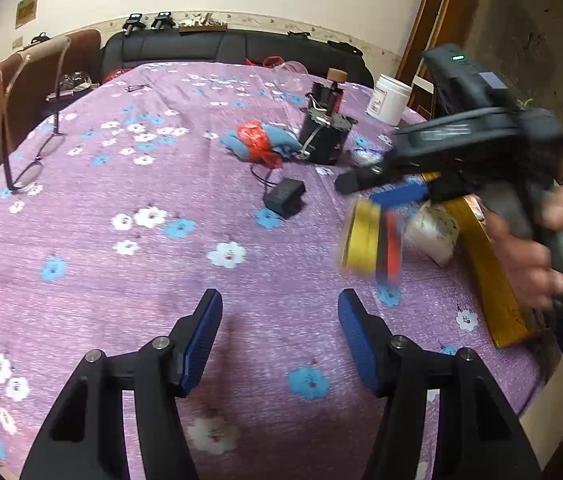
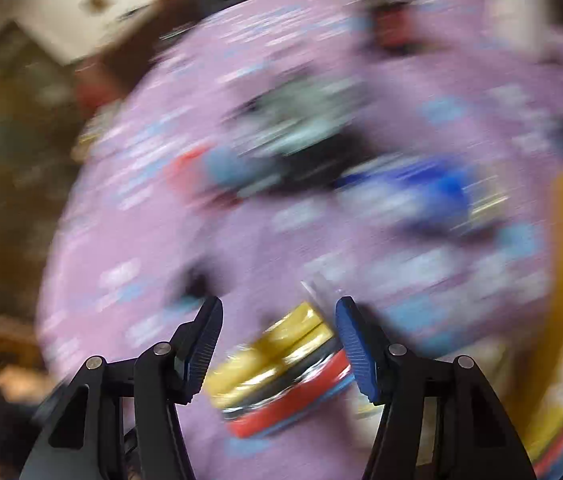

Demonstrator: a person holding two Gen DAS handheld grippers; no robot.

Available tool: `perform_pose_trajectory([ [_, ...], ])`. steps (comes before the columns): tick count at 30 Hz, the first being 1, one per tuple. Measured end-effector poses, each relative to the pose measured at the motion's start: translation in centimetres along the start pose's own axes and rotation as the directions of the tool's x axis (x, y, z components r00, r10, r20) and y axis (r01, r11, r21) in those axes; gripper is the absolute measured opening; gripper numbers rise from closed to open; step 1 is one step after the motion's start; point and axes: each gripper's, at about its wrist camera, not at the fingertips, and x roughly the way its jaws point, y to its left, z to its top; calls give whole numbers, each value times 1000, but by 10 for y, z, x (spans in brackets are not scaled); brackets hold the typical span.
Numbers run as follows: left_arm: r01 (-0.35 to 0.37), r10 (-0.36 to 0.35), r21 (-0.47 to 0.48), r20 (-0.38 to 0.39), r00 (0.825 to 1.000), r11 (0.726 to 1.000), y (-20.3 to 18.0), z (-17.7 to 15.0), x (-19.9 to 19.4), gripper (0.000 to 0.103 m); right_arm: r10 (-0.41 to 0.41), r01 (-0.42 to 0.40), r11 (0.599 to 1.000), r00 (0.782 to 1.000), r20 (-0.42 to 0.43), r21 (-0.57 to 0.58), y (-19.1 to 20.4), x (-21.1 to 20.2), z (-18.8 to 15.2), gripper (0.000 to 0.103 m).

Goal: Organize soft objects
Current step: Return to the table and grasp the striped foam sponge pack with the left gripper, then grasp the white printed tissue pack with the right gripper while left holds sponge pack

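- Grippers first, please: how do they stand?

- Left gripper (image 1: 280, 336) has its blue pads apart, with only the purple flowered tablecloth (image 1: 129, 184) between them; it holds nothing. The right gripper (image 2: 279, 344) has a yellow, black and red packet (image 2: 281, 364) between its pads. In its own view the packet spans the gap from pad to pad, so it looks gripped, but the blur is strong.

- Where is this packet in the left wrist view?

- At about 3 o'clock, hanging blurred (image 1: 373, 240) under the right gripper (image 1: 385, 188), above the cloth. A person's hand (image 1: 533, 252) holds the gripper's handle at the right edge.

- What else lies on the table?

- Toward 12 o'clock from the centre, a blue cloth with a red plastic bag (image 1: 259, 142), touching a black cylindrical device (image 1: 323, 132). A black adapter (image 1: 285, 198) lies just below them. A white jar (image 1: 389, 98) stands at 1 o'clock, eyeglasses (image 1: 35, 164) at 9 o'clock, a yellow box (image 1: 493, 280) at 3 o'clock.
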Motion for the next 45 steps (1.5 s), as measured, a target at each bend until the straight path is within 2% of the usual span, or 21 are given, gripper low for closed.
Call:
perform_pose_trajectory([
  [2, -2, 2, -7, 1, 1000, 1000, 3, 0, -2, 60, -15, 17, 1000, 998, 55, -23, 7, -15, -4, 64],
  [3, -3, 3, -11, 0, 1000, 1000, 4, 0, -2, 60, -58, 61, 998, 994, 93, -34, 6, -25, -3, 64],
  [4, -3, 3, -14, 0, 1000, 1000, 4, 1, -2, 60, -133, 138, 990, 983, 126, -37, 2, -32, -2, 64],
  [5, -1, 1, -17, 1, 1000, 1000, 4, 1, -3, 60, -242, 248, 969, 959, 148, -19, -7, -37, -1, 68],
  [8, 20, -21, -19, -15, 1000, 1000, 0, 1, -3, 64, -368, 363, 930, 921, 125, 63, -36, -39, -4, 69],
  [9, 29, -29, -18, -25, 999, 999, -2, 1, -2, 71, -375, 368, 926, 918, 126, 81, -42, -40, -6, 69],
  [13, 82, -82, 1, -61, 995, 997, -18, 1, 0, 74, -425, 415, 905, 890, 164, 92, -47, -49, -13, 69],
  [14, 89, -88, 20, -73, 993, 996, -25, 1, 1, 79, -433, 423, 901, 886, 164, 93, -48, -51, -14, 69],
  [15, 87, -83, 41, -84, 993, 995, -31, 0, 3, 83, -445, 435, 895, 881, 160, 95, -49, -51, -14, 69],
  [19, 63, -50, 117, -109, 993, 991, -52, -4, 9, 83, -498, 487, 867, 852, 158, 109, -60, -49, -12, 69],
  [23, 49, -29, 149, -130, 991, 988, -61, -8, 14, 83, -452, 443, 891, 884, 118, 96, -54, -41, -15, 69],
  [24, 42, -22, 153, -132, 991, 987, -62, -9, 15, 83, -411, 403, 911, 906, 100, 86, -50, -37, -17, 69],
  [25, 34, -13, 156, -133, 991, 987, -63, -9, 16, 83, -314, 308, 947, 947, 65, 86, -48, -33, -20, 70],
  [26, 26, -5, 158, -133, 991, 987, -63, -9, 17, 83, -218, 213, 973, 974, 57, 88, -41, -35, -23, 78],
  [28, 16, 6, 157, -138, 990, 987, -61, -10, 18, 83, -99, 92, 993, 990, 102, 73, -29, -49, -29, 78],
  [32, -7, 31, 152, -156, 987, 988, -59, -10, 25, 83, -161, 152, 986, 970, 184, 62, -18, -72, -34, 78],
  [35, -53, 77, 154, -157, 985, 987, -57, -9, 34, 83, -132, 122, 990, 975, 180, 65, -19, -76, -41, 78],
  [37, -89, 112, 160, -136, 984, 983, -56, -8, 37, 77, -160, 156, 987, 970, 186, 37, -12, -75, -45, 78],
  [39, -134, 155, 170, -116, 981, 976, -55, -7, 37, 59, -179, 179, 984, 965, 194, 17, -11, -75, -51, 78],
  [41, -143, 161, 156, -110, 981, 977, -49, -6, 34, 48, -177, 178, 984, 967, 181, 9, -12, -70, -50, 78],
  [45, -157, 171, 129, -106, 980, 979, -32, -6, 28, 48, -185, 184, 983, 972, 145, 23, -20, -51, -41, 78],
])
